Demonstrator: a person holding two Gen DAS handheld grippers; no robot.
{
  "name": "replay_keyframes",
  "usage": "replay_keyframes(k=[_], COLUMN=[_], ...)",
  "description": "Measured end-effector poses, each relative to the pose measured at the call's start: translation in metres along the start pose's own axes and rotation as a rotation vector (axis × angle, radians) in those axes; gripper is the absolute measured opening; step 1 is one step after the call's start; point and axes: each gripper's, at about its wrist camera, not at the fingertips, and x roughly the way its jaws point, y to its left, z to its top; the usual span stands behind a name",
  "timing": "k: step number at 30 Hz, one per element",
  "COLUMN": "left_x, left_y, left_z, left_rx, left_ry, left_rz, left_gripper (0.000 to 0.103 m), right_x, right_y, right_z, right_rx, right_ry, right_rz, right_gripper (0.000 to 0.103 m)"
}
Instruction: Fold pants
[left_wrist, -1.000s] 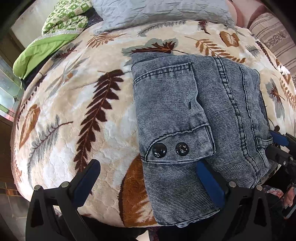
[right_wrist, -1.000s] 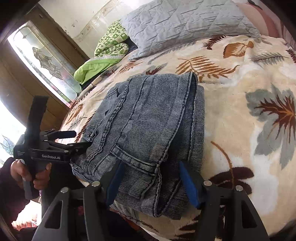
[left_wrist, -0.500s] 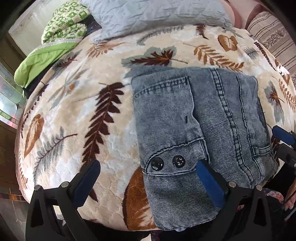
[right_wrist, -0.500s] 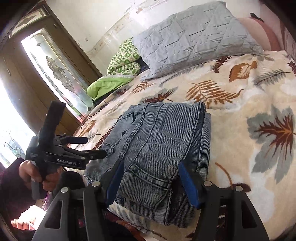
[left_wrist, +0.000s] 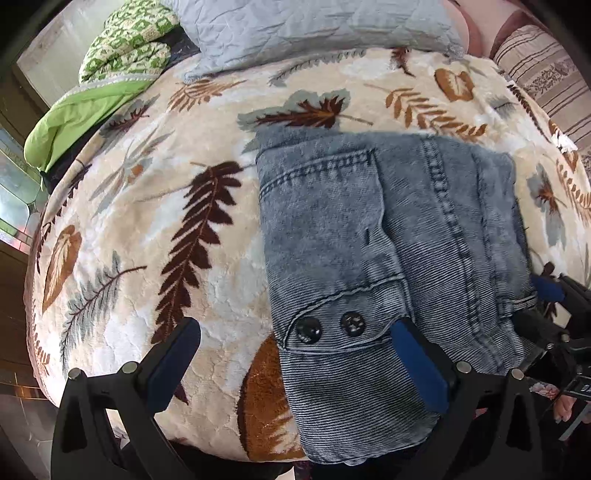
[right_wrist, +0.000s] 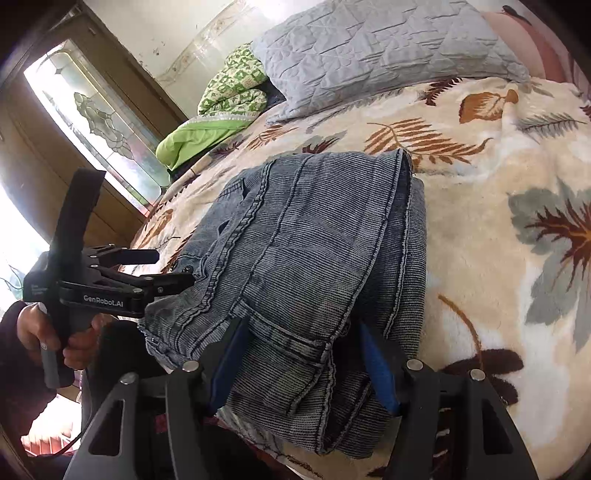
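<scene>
Both tools stand wide and hold nothing, the left gripper (left_wrist: 295, 354) and right gripper (right_wrist: 303, 362) straddling the near edge of the folded pants (right_wrist: 314, 251) on the blanket (left_wrist: 147, 221); folding appears finished, leaving withdrawal or final smoothing.

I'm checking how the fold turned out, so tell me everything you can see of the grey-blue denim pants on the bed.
The grey-blue washed denim pants lie folded into a compact, several-layer rectangle near the front edge of the cream leaf-patterned plush blanket. A flap with two dark round buttons faces up, beside stitched seams and a pocket edge. The right claw straddles the near corner, its blue pads alongside the folded layers. The left claw stands open, one pad over the denim.
</scene>
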Motion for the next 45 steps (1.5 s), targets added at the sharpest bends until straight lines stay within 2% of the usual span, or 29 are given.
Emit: replay_keyframes(k=[4,6,10,13,19,24,33,40,45], left_x=[-0.015,-0.010,0.015,0.015,0.003,-0.003,0.005,0.022,0.005], left_y=[0.000,-0.003,-0.007,-0.002,-0.005,-0.009,-0.015,-0.007,0.000], left_z=[0.007,0.009,0.002,0.001,0.003,0.006,0.008,0.008,0.013], left_rx=[-0.010,0.001,0.012,-0.036,-0.020,-0.015,-0.006,-0.062,-0.060], left_ry=[-0.049,-0.033,0.048,0.051,0.018,0.003,0.015,0.063,0.003], left_rz=[-0.024,-0.018,-0.030,-0.056,-0.028,-0.036,-0.042,-0.120,-0.092], left_gripper=[0.103,0.103,0.103,0.103,0.103,0.103,0.103,0.103,0.103], right_x=[0.000,0.000,0.000,0.000,-0.001,-0.001,-0.001,-0.001,-0.007], right_y=[-0.001,-0.001,-0.003,-0.005,-0.005,-0.005,-0.007,-0.009,-0.009], right_z=[-0.001,0.000,0.001,0.001,0.000,-0.001,0.000,0.001,0.002], right_rx=[0.000,0.004,0.020,0.024,0.027,0.036,0.045,0.051,0.055], right_ry=[0.000,0.000,0.001,0.002,0.002,0.003,0.006,0.006,-0.020], right_rz=[0.002,0.007,0.020,0.024,0.025,0.029,0.039,0.047,0.052], right_gripper=[0.066,0.066,0.066,0.066,0.066,0.066,0.066,0.066,0.066])
